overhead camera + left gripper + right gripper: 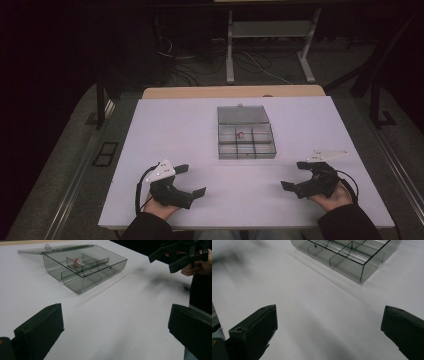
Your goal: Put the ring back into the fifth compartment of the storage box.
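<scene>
A smoky clear plastic compartment box [246,141] lies at the middle of the white table [175,125], its lid [242,114] folded open and flat behind it. A small red piece [239,134] rests in one of its rear compartments, the same red piece [76,261] seen past the dividers of the box [100,271]. My left gripper [191,180] sits near the front left edge, open, nothing between its jaws. My right gripper [294,175] sits at the front right, open and empty too, with the box's corner [362,267] ahead of it.
The white table surface [120,315] lies bare between the grippers and the box. In the left gripper view the other gripper [175,257] shows at the upper right, held by a hand. Beyond the table stand a metal frame [230,55] and cables on a dark floor.
</scene>
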